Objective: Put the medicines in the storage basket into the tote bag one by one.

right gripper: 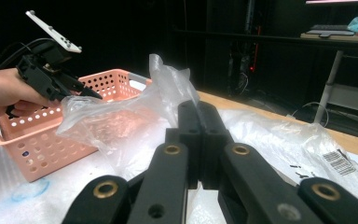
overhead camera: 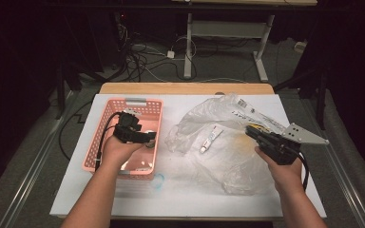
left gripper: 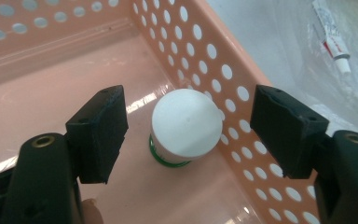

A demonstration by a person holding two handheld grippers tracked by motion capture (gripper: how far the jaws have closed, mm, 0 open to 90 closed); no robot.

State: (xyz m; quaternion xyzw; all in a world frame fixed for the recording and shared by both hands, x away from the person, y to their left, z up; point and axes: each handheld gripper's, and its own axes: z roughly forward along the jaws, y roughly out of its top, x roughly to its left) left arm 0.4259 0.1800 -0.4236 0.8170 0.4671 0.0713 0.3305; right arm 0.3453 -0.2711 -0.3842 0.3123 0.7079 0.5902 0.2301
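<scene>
A small jar with a white cap (left gripper: 186, 123) and a green base stands upright on the floor of the pink perforated basket (overhead camera: 135, 102), close to its right wall (left gripper: 205, 42). My left gripper (left gripper: 191, 126) reaches into the basket (right gripper: 51, 135) and is open, one black pad on each side of the cap with a gap to it. In the high view the left gripper (overhead camera: 145, 137) is at the basket's right side. My right gripper (overhead camera: 249, 130) is shut, its tips (right gripper: 198, 109) pinching the film of a clear plastic bag (overhead camera: 228, 118) that rises behind them (right gripper: 168, 84).
A small white tube (overhead camera: 210, 137) with a red mark lies in the bag, seen past the basket wall (left gripper: 333, 42). A pale blue ring (overhead camera: 158, 180) lies on the white mat in front of the basket. Beyond the table's far wooden edge (overhead camera: 185, 88) are cables and desk legs.
</scene>
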